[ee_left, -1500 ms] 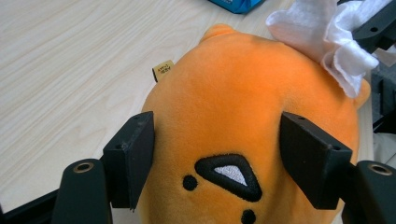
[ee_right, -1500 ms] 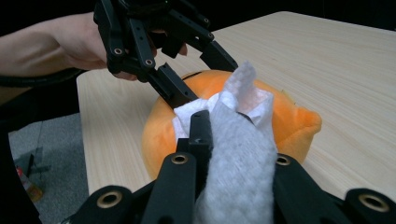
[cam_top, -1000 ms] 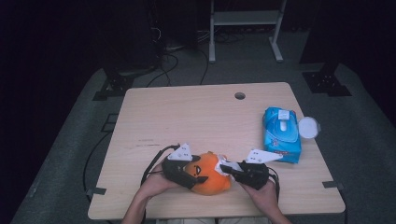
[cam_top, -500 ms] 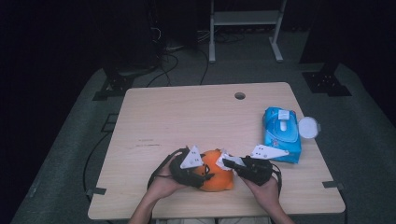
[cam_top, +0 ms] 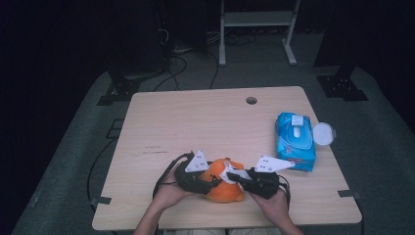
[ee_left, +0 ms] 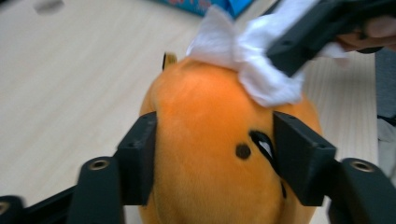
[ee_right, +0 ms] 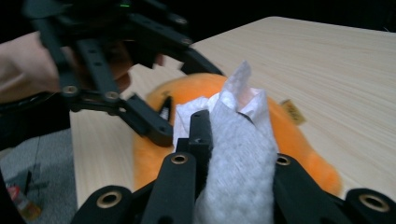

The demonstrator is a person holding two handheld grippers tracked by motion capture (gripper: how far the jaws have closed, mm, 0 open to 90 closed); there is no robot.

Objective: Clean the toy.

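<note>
Your left gripper (ee_left: 212,154) has just been closing and its jaws now press both sides of the orange plush toy (ee_left: 210,154), which lies at the near edge of the table (cam_top: 195,122) between your hands. That pins the toy, so your right gripper (ee_right: 233,140), clamped on the white wipe (ee_right: 238,158), can rub its top. The blue wipes pack (cam_top: 295,139) sits far right.
</note>
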